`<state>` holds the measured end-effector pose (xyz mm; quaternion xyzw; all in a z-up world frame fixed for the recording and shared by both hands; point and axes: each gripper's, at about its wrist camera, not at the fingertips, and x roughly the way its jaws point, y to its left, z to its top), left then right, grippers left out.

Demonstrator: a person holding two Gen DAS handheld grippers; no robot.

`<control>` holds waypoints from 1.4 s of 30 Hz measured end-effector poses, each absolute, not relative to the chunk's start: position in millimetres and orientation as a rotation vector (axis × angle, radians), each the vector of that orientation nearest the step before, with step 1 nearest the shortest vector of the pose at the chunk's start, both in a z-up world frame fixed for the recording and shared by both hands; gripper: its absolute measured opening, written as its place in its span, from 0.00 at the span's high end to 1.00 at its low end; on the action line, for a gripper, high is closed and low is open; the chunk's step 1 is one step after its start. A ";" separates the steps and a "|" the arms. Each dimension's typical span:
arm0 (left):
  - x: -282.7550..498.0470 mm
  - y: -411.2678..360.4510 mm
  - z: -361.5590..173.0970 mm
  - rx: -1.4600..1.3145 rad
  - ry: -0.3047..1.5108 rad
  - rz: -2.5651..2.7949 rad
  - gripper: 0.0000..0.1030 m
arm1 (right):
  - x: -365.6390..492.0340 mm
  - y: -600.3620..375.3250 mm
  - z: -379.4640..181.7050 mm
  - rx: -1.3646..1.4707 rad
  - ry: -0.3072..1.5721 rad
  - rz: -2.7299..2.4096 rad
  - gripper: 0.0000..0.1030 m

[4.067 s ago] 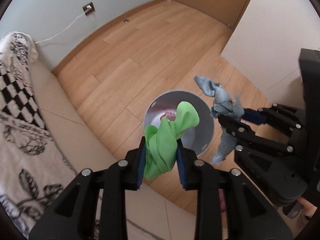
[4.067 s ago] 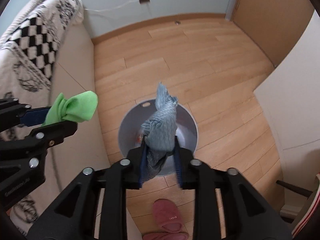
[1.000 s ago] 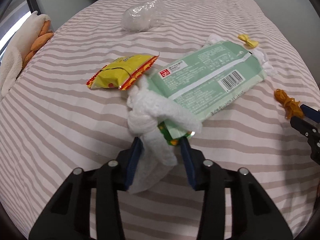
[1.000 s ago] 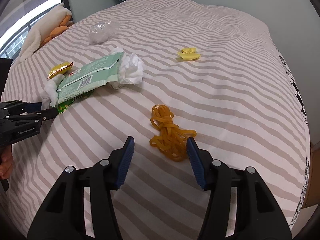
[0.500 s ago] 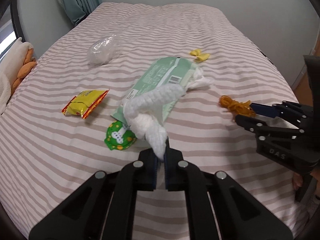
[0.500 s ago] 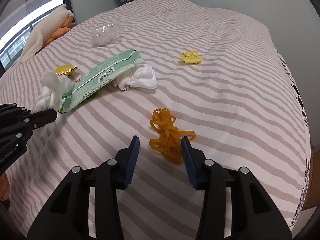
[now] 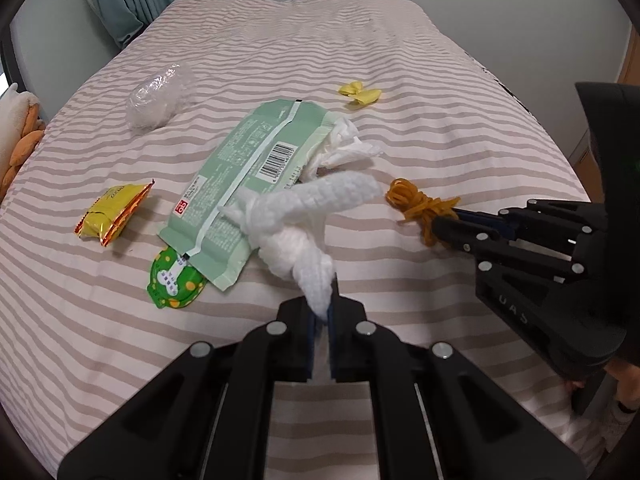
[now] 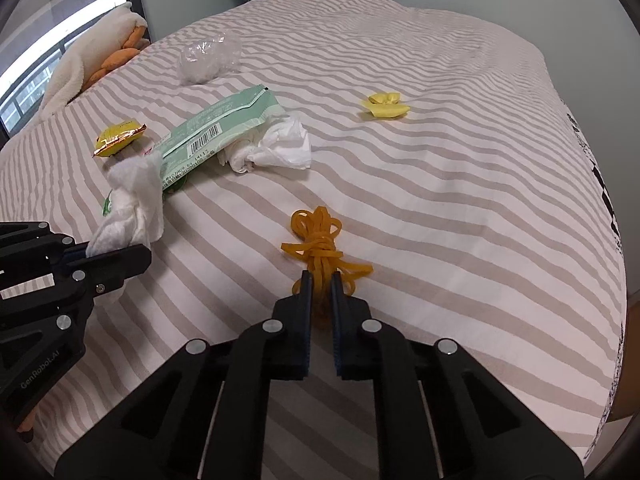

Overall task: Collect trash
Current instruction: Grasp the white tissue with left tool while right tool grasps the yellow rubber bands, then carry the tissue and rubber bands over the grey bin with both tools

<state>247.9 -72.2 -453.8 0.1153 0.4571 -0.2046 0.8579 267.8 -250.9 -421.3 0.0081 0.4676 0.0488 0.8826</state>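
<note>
Striped bed cover (image 7: 400, 60), soft and rumpled, bearing scattered litter. Both tools pitch steeply downward. Left gripper (image 7: 321, 308), jaws clamped on the tail of a knotted white knit cloth (image 7: 296, 220) that rises above the flat, glossy green wrapper (image 7: 248, 168). Right gripper (image 8: 320, 286), jaws pinched together on the near end of a tangled orange rubber-band bundle (image 8: 318, 240) lying on the cover. Nearby: crumpled white tissue (image 8: 280, 148), clear crinkled plastic wad (image 7: 158, 96), yellow foil packet (image 7: 112, 216), small yellow bow (image 8: 386, 106).
</note>
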 end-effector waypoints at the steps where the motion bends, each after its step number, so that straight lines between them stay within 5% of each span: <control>1: 246.7 -72.8 -453.4 0.244 0.961 -0.429 0.95 | 266.1 -252.1 -417.8 0.019 0.959 0.106 0.94; 20: 160.6 -168.6 -379.1 0.324 0.893 -0.489 0.95 | 146.4 -355.4 -329.3 0.094 0.843 0.057 0.94; 31: 81.0 -339.3 -360.7 0.419 0.867 -0.716 0.95 | 25.5 -517.6 -311.3 0.182 0.818 -0.209 0.94; 42: 32.0 -519.8 -409.9 0.557 0.927 -0.999 0.95 | -67.1 -668.9 -368.8 0.356 0.871 -0.541 0.94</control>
